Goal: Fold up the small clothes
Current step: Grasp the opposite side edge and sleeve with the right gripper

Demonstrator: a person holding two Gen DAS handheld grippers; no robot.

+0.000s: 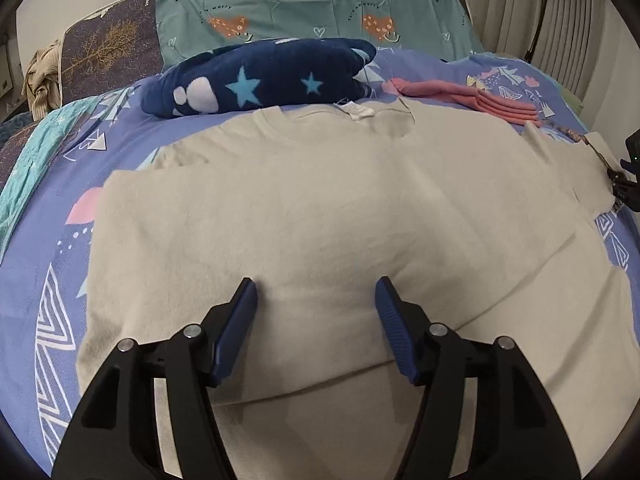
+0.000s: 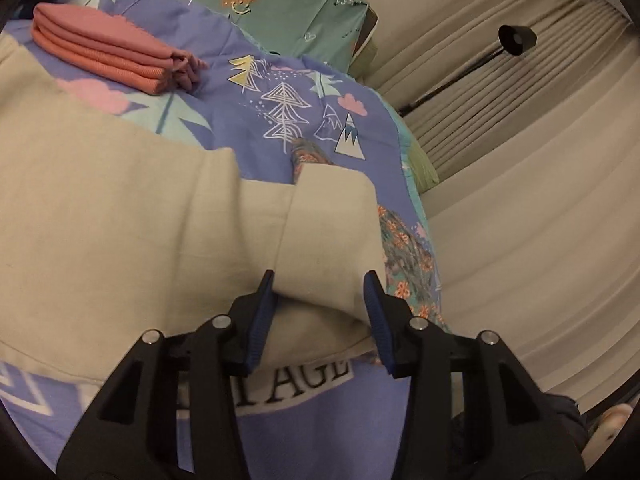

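A beige t-shirt (image 1: 320, 208) lies spread on the bed, collar and white label at the far side; its left side looks folded inward. My left gripper (image 1: 316, 292) is open just above the shirt's lower middle, holding nothing. In the right wrist view the shirt's sleeve (image 2: 332, 232) lies between the jaws of my right gripper (image 2: 320, 284), which is open around the sleeve's edge. The right gripper also shows in the left wrist view (image 1: 624, 188) at the shirt's right sleeve.
The bed has a purple patterned cover (image 1: 48, 264). A folded pink cloth (image 2: 108, 48) lies beyond the shirt, a navy star blanket (image 1: 264, 76) at the back, teal pillows (image 1: 312, 8) behind. Curtains (image 2: 520, 160) and a black lamp (image 2: 516, 40) stand right of the bed.
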